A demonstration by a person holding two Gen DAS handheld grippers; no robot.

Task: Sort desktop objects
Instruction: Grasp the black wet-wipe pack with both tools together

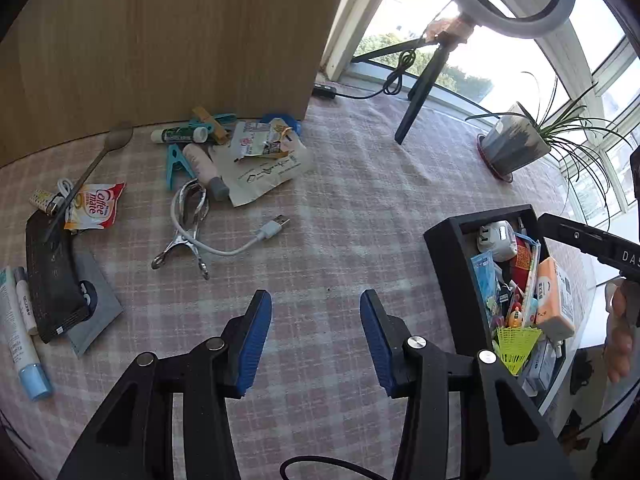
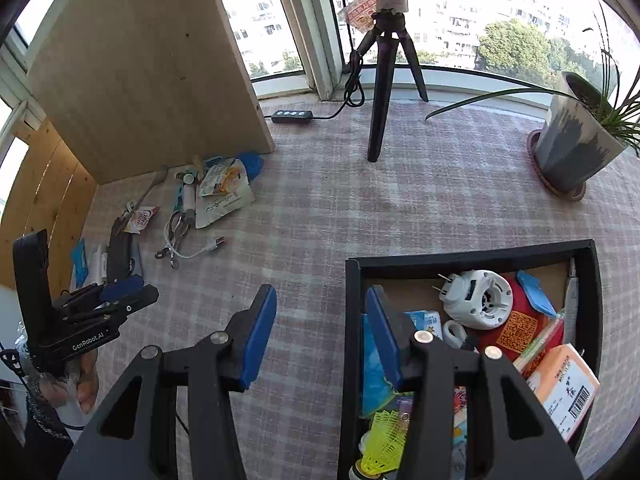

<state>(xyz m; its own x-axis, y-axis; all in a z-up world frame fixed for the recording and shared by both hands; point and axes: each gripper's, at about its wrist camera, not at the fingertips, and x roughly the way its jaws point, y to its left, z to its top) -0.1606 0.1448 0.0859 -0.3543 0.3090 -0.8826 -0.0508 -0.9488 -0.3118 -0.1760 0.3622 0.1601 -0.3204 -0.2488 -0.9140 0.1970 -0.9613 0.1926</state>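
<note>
both grippers, left gripper [image 1: 316, 344] and right gripper [image 2: 320, 336], fingers wide, empty. risk: white cable [image 1: 224, 246] looped through metal clip [image 1: 184, 232], likely dragging it; black box [image 2: 472, 258] crammed, possible spill.

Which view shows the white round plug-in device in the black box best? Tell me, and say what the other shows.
The right wrist view. The white round plug-in device lies close and unobstructed in the black box, prongs and vented face clear. In the left wrist view it sits small at the box's far end, its prongs not clear.
</note>
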